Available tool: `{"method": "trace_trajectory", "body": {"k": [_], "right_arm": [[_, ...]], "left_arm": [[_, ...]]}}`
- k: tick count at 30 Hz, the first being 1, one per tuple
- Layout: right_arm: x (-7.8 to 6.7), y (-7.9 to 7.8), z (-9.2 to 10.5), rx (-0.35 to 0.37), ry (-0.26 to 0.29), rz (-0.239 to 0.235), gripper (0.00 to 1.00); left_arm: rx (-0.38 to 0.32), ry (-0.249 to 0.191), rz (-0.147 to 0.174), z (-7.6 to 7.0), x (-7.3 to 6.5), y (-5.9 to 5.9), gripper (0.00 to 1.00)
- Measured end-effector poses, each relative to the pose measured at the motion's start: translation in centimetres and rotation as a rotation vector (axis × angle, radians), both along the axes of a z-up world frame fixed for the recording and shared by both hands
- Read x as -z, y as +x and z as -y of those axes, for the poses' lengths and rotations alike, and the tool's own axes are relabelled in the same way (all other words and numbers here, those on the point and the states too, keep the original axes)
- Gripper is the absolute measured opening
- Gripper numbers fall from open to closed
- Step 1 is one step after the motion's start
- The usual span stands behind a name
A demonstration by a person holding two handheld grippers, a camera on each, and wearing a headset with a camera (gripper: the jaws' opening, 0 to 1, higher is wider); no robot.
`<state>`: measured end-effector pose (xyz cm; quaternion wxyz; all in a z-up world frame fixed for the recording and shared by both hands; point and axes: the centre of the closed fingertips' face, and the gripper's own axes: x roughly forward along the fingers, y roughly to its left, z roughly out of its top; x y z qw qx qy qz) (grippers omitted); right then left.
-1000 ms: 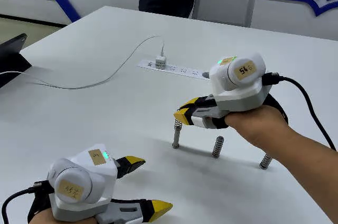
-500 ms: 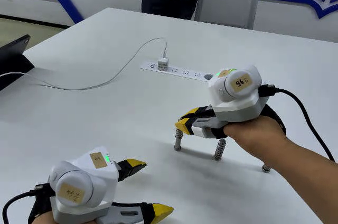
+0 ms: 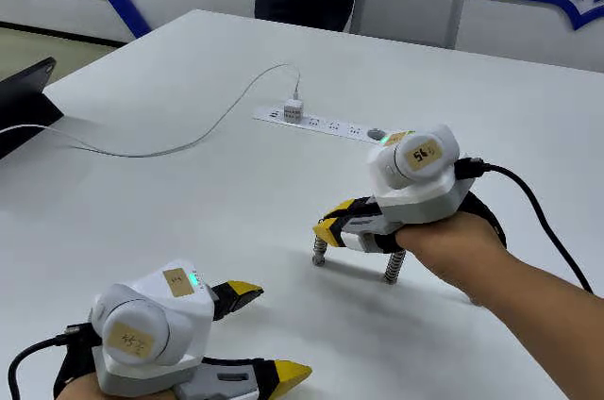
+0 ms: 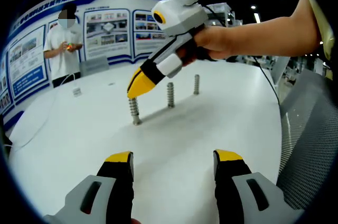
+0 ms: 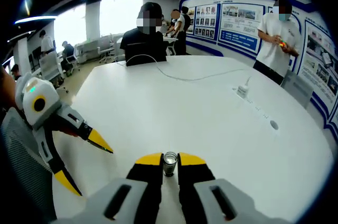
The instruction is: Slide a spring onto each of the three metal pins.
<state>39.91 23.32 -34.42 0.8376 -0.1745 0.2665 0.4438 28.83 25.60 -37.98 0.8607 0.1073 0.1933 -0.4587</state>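
Pins (image 3: 320, 251) upright on table (image 3: 189, 192), power strip (image 3: 326, 124) behind

The right hand-held gripper (image 3: 327, 227) has come down toward the bench (image 3: 189, 202). The spring (image 3: 320, 250) between its jaws has slid from the top of the left pin (image 4: 136, 120) down to near its foot.

Setting: office showroom or meeting hall. Large white table (image 3: 189, 211); beyond its far edge, blue-trimmed information boards (image 5: 240, 20) (lettering too small to read), grey chair (image 3: 411, 2); power strip (image 3: 321, 124) on it.
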Motion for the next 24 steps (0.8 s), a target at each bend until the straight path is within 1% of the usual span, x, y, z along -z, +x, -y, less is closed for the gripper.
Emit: {"method": "trace_trajectory", "body": {"k": [13, 14, 19, 24], "right_arm": [[1.6, -0.2, -0.1, 0.005, -0.017, -0.036, 0.12], [1.5, -0.2, -0.2, 0.005, -0.008, -0.035, 0.12], [1.5, -0.1, -0.3, 0.007, -0.006, -0.038, 0.12], [1.7, -0.2, -0.2, 0.008, -0.012, -0.042, 0.12]], "left_arm": [[-0.008, -0.002, -0.002, -0.2, 0.0, 0.1, 0.62], [-0.009, -0.002, -0.002, -0.2, 0.1, 0.1, 0.62], [-0.01, -0.002, -0.002, -0.3, 0.1, 0.1, 0.63], [-0.01, -0.001, -0.002, -0.2, 0.0, 0.1, 0.63]]}}
